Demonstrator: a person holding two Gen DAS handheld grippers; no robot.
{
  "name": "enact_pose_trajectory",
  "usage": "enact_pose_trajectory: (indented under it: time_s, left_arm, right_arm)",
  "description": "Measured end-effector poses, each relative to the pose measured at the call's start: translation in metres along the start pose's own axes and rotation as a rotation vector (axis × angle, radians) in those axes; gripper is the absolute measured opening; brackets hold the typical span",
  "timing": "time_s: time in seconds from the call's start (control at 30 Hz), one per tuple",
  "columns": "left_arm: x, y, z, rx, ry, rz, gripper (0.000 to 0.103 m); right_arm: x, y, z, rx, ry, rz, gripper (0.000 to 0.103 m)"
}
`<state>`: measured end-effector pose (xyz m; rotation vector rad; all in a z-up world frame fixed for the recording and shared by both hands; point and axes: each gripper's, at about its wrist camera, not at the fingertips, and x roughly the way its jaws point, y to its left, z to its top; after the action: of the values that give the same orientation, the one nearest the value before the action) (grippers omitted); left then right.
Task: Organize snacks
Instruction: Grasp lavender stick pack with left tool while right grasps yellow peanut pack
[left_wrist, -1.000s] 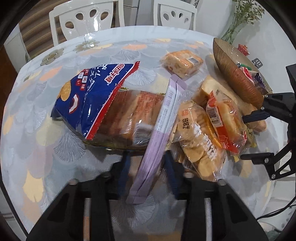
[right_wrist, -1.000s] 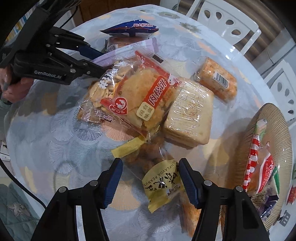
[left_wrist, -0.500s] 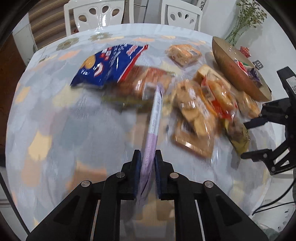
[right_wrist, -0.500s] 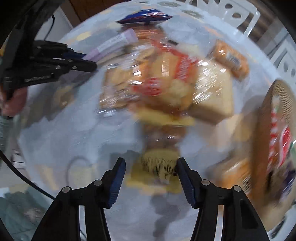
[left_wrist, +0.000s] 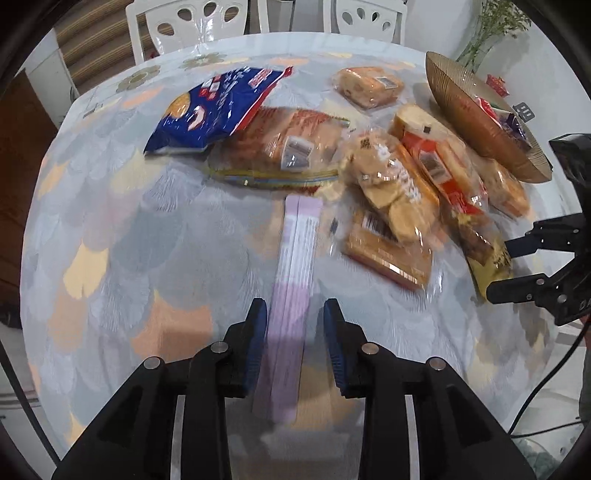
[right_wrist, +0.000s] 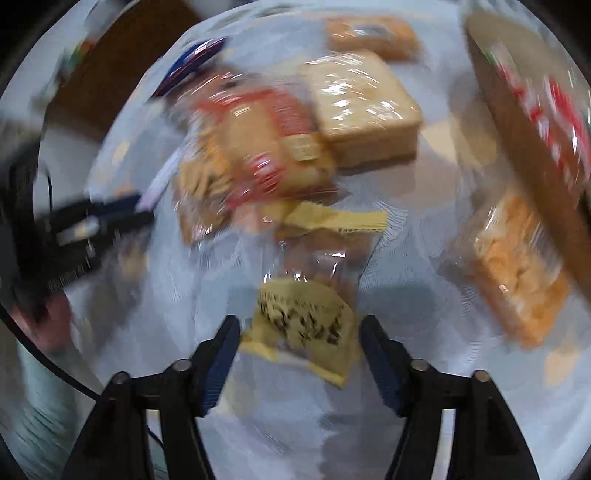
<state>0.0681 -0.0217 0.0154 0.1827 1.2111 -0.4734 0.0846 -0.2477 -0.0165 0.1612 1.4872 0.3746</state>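
Observation:
A long lilac snack pack (left_wrist: 293, 280) lies flat on the table between the fingers of my left gripper (left_wrist: 294, 339), which is open around its near end. Behind it lies a heap of snacks: a blue bag (left_wrist: 218, 107), clear packs of biscuits (left_wrist: 284, 147) and a red-labelled pack (left_wrist: 443, 173). My right gripper (right_wrist: 300, 356) is open, its fingers on either side of a yellow-labelled peanut pack (right_wrist: 306, 325). The right wrist view is blurred by motion. My right gripper also shows in the left wrist view (left_wrist: 517, 266).
A round brown woven tray (left_wrist: 476, 122) with several small snacks stands at the table's right. A wrapped cake (left_wrist: 369, 86) lies apart at the back. White chairs (left_wrist: 188, 26) stand behind the table. A square cracker pack (right_wrist: 365, 107) sits beyond the heap.
My left gripper pulled the lilac pack out of the heap toward me, then opened; the pack now lies flat. My right gripper moved closer around the yellow peanut pack.

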Motion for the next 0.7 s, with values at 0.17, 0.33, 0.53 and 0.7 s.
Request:
enact_pose_trajectory:
  time_s: [0.17,0.33,0.53,0.7]
  left_arm:
    - [0.008,-0.009,0.008,0.035,0.0,0.033,0.029]
    - [0.007,-0.014,0.007,0.043,-0.023,0.067,0.023]
    - [0.001,-0.012,0.0,-0.011,-0.021,0.06,0.017]
    - [-0.005,-0.031,-0.015,0.005,-0.009,0.099,0.017]
  right_arm:
    - [-0.004,0.006,0.009,0.022,-0.061,-0.044,0.072]
    - [0.008,0.038,-0.011,-0.024,-0.117,-0.223,0.056]
    - [0.003,0.047,-0.037,-0.077,-0.17,-0.244,0.049]
    - [-0.007,0.039,-0.058,-0.062,-0.167,-0.201,0.048]
